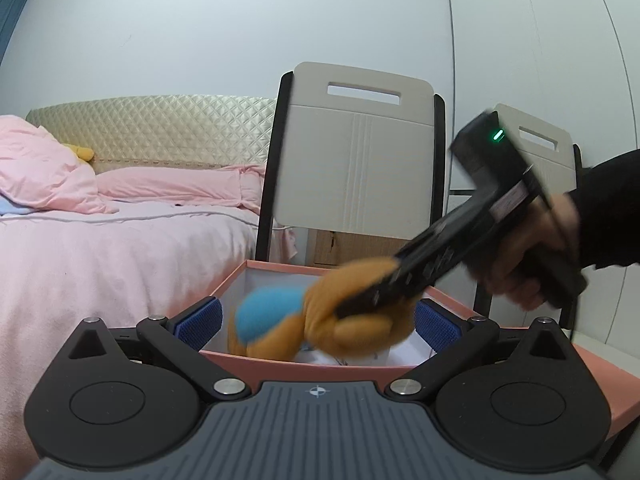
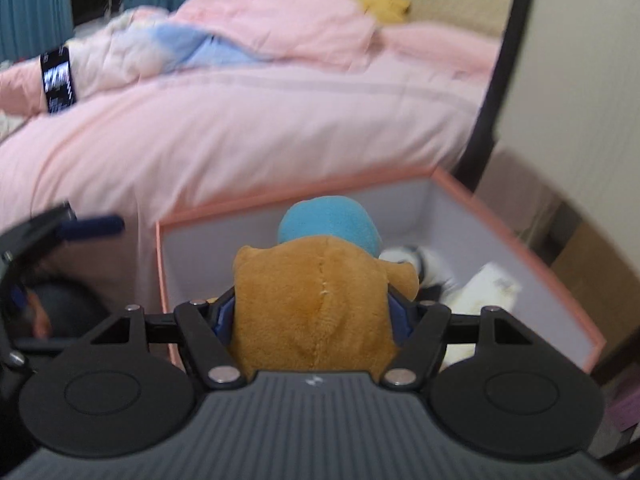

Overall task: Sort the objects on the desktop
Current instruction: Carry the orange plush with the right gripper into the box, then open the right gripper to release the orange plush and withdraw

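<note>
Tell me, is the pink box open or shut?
Open: the pink box has no lid on, and its white inside shows beneath the plush toy.

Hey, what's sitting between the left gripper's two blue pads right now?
In the left wrist view, the brown and blue plush toy hangs between them, clamped by the right gripper over the pink box. The left gripper is open.

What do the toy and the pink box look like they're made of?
Toy: soft plush, matte; fuzzy orange-brown and blue pile, a stitched seam, dented where the right gripper squeezes it. Box: probably rigid cardboard, matte; thin, straight pink-edged walls, white inside.
</note>
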